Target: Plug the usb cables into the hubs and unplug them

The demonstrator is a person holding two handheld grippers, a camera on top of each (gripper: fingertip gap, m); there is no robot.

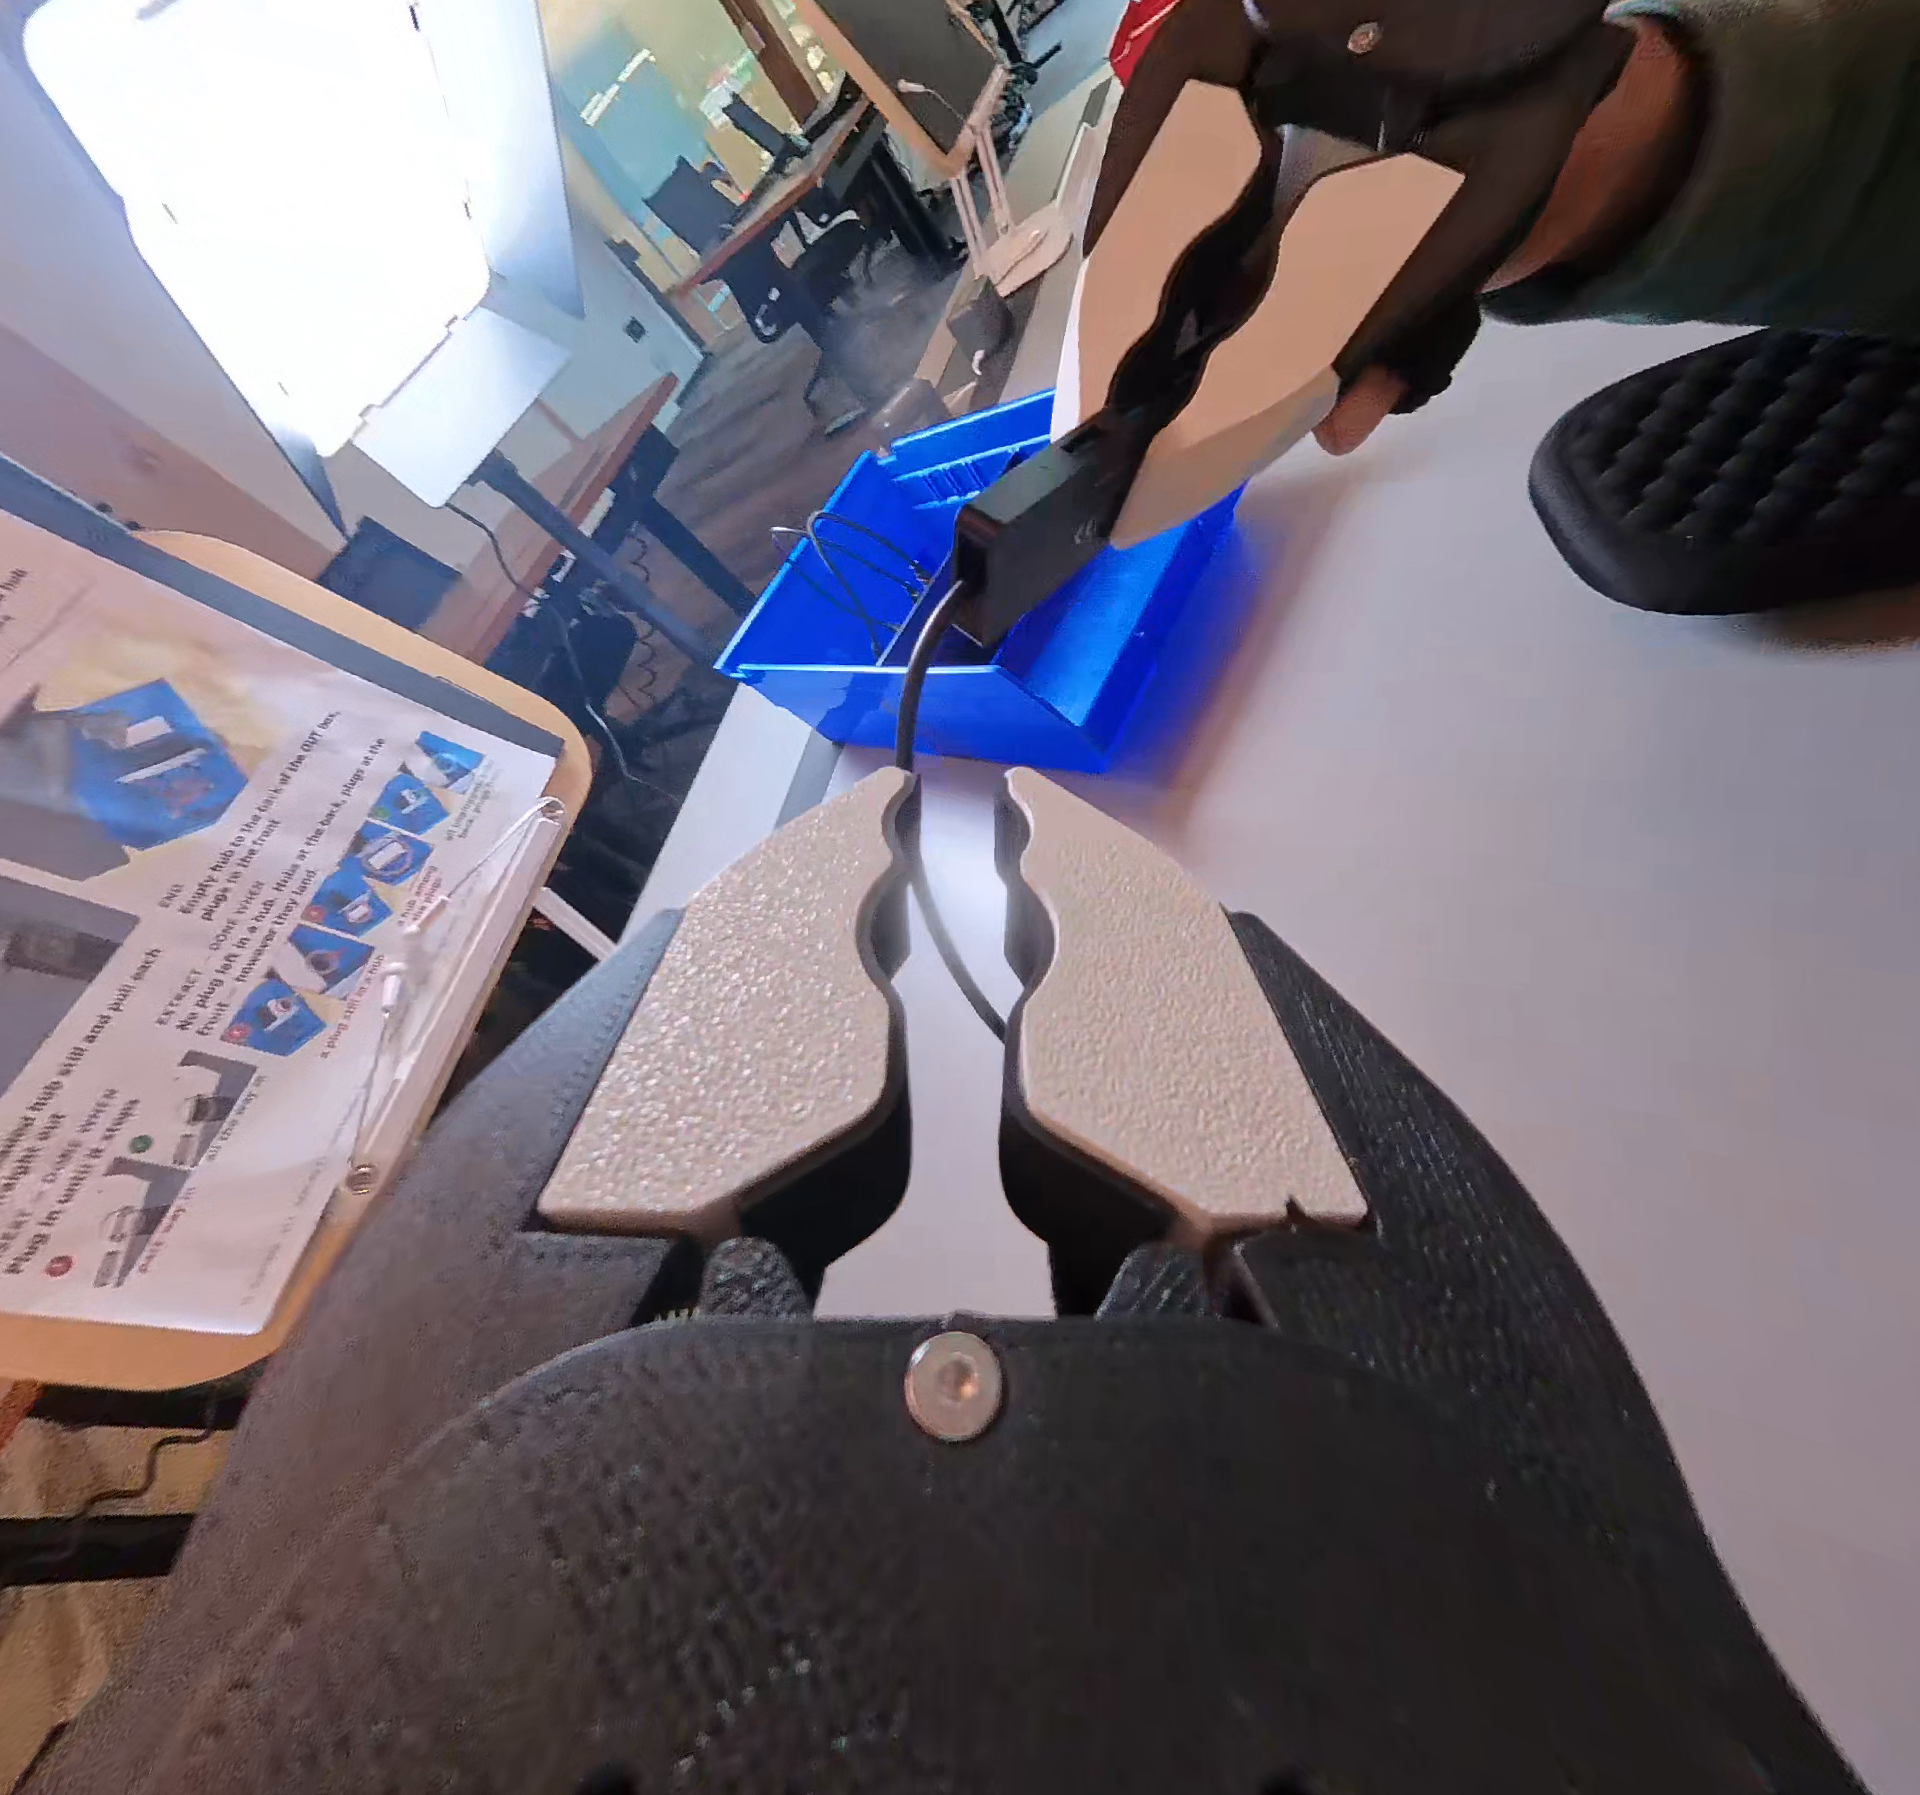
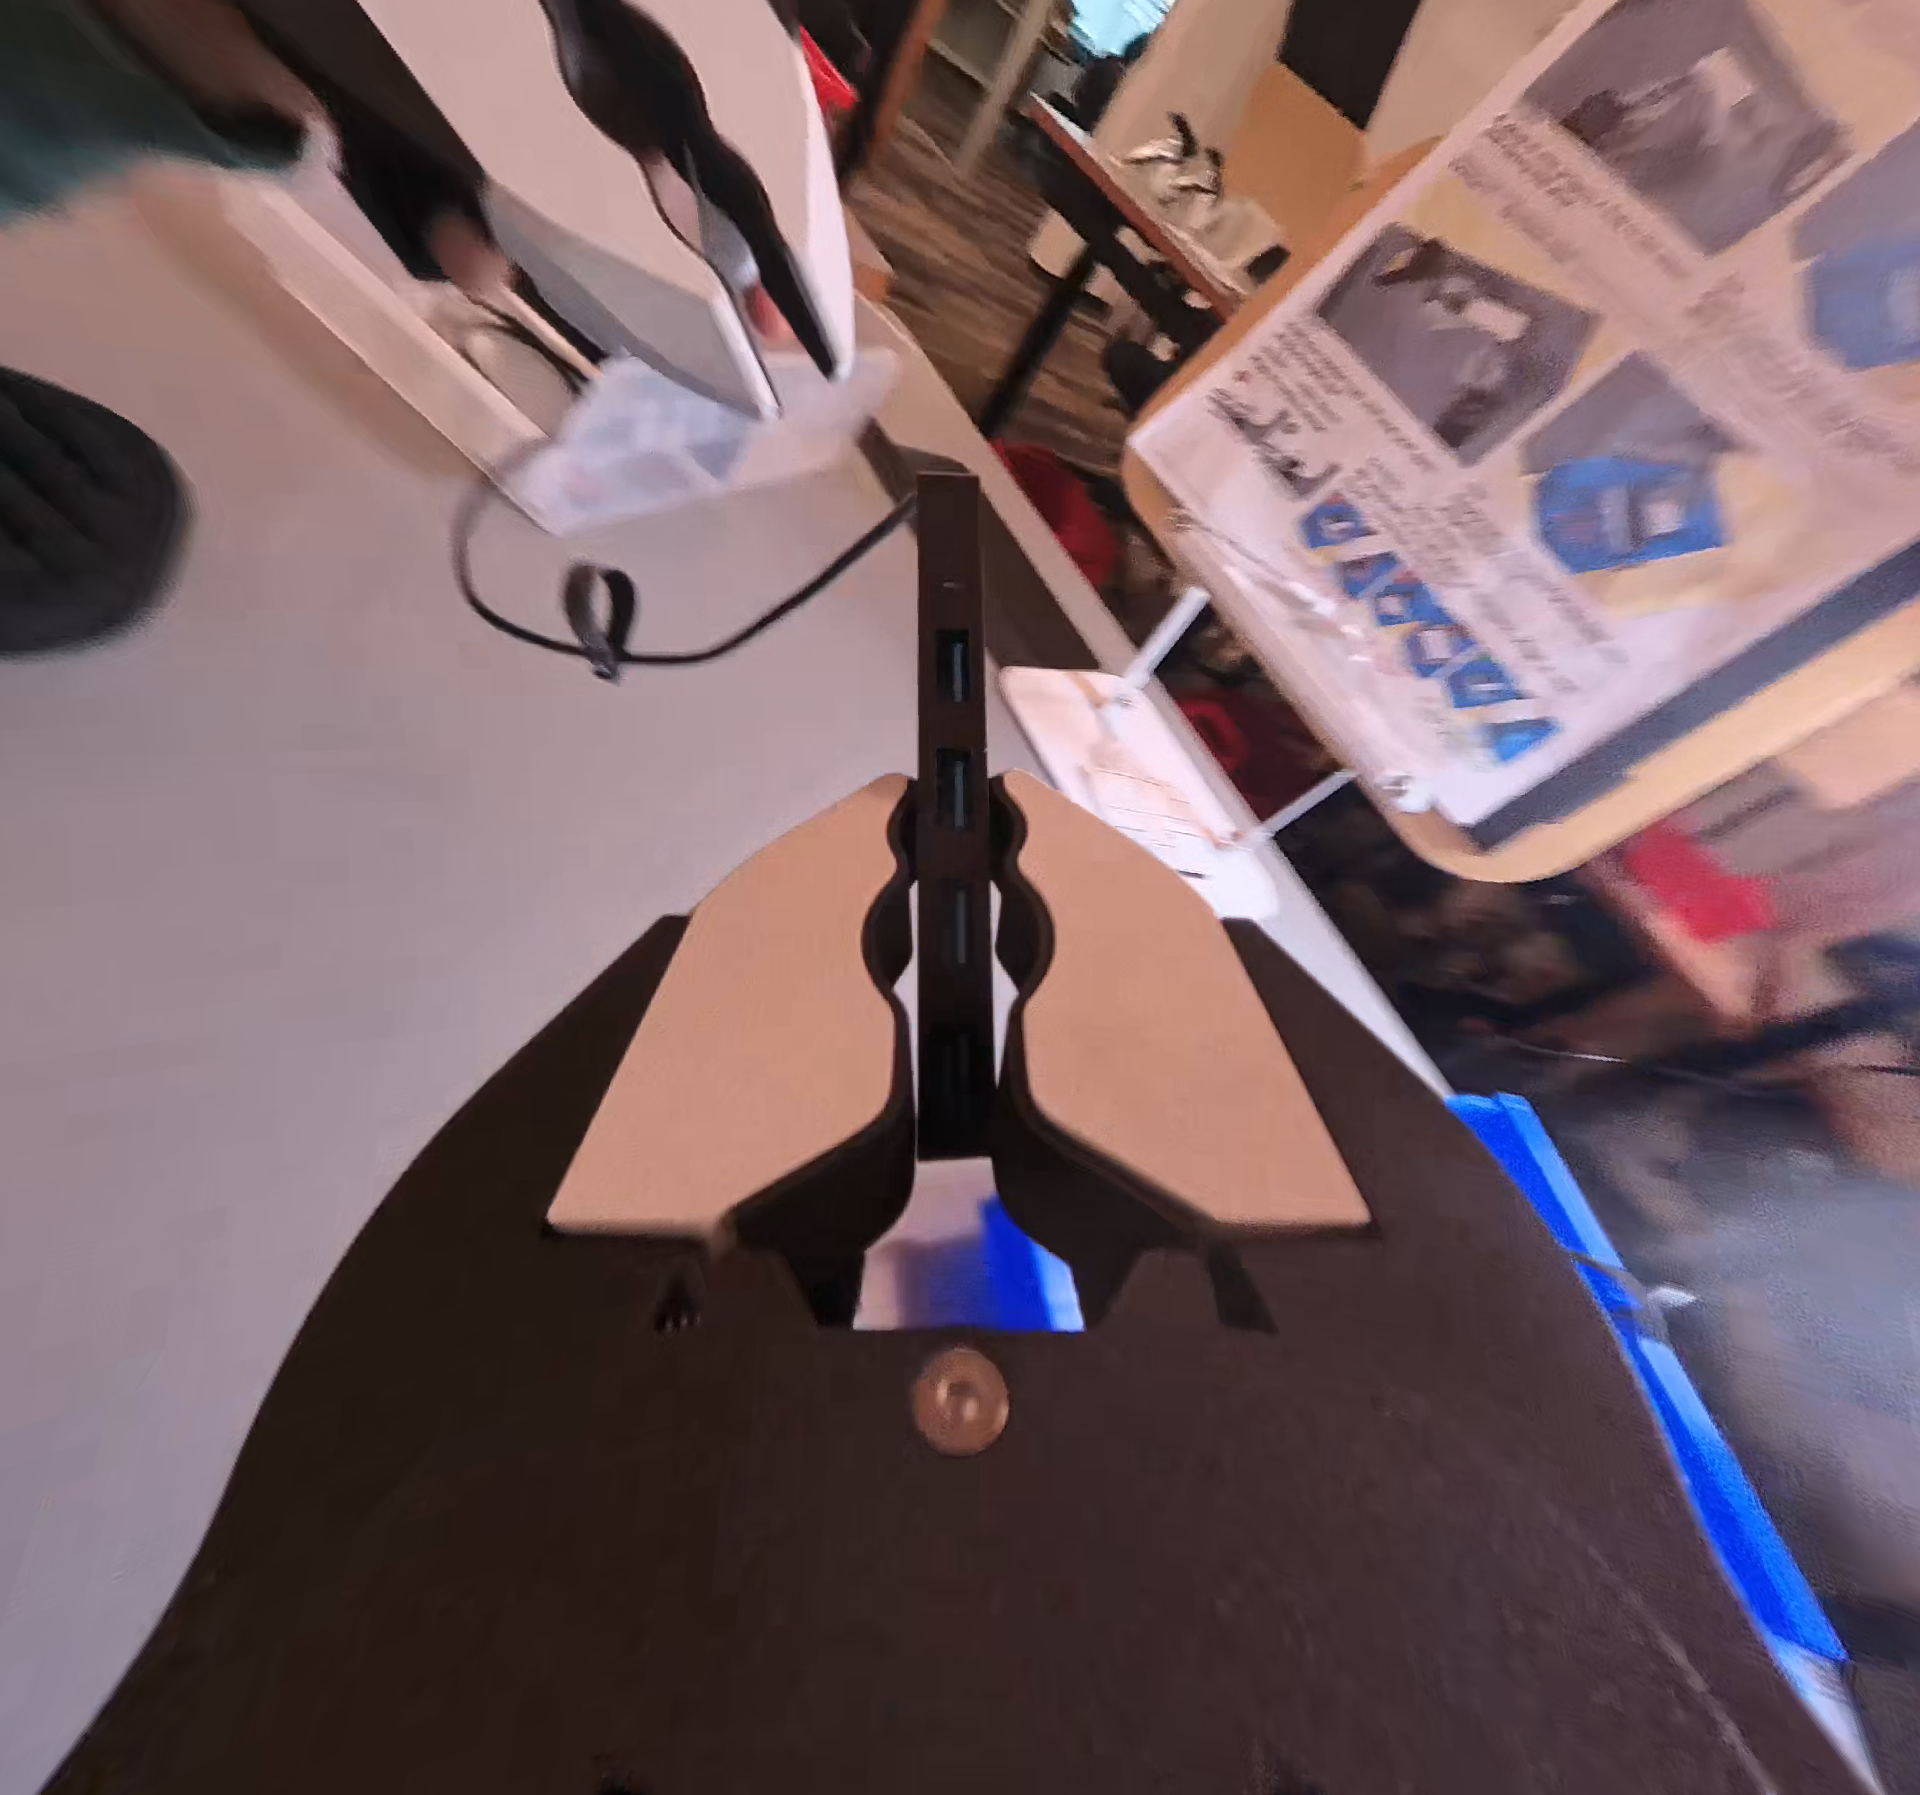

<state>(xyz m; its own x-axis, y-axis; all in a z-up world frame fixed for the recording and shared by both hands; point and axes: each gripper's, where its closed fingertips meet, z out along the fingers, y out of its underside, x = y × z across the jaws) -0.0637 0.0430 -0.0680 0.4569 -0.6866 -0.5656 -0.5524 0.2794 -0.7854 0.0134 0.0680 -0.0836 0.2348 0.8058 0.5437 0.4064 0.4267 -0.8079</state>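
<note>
Right tongs (image 2: 954, 789), pebbled grey pads on ribbed black frame, clamp slim black USB hub (image 2: 956, 706) above blue plastic bin (image 1: 997, 696). Left tongs (image 1: 951, 789) narrowly parted around hub's thin black cable (image 1: 920, 665). Matte white worktop (image 1: 1455, 914); laminated instruction sheet (image 1: 239, 914) alongside.

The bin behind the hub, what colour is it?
Bright blue bin, behind the hub; clearest in the left wrist view.

The right gripper (image 2: 954, 789), black with pale textured fingers, is clamped on a slim black hub (image 2: 951, 706). The matching left gripper (image 1: 954, 789) has its fingers apart.
</note>
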